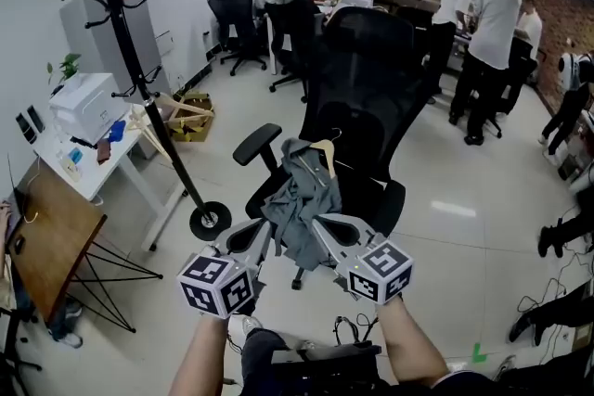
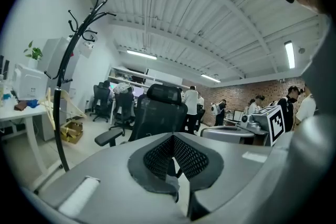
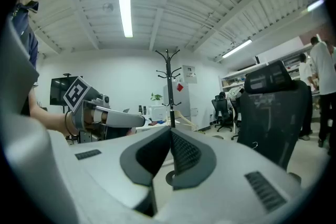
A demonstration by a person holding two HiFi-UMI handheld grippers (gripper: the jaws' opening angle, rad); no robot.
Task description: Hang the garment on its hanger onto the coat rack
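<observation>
Center frame: crumpled grey garment (image 1: 295, 204) on wooden hanger (image 1: 325, 151) is draped over mesh chair (image 1: 367, 79); hooked coat rack (image 1: 137, 60) upper left, open floor (image 1: 445, 209) between. Jaws of left gripper (image 1: 270, 232) and right gripper (image 1: 317, 224) are closed, empty.

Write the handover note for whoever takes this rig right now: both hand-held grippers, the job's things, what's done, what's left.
Left hand-held gripper: jaws together, empty.
Right hand-held gripper: the same.
Grey garment lies bunched on the office chair seat, wooden hanger showing at its top.
Coat rack stands left of the chair.
Done: nothing yet.
Left: grip the hanger, lift the garment, hook it on the rack.
</observation>
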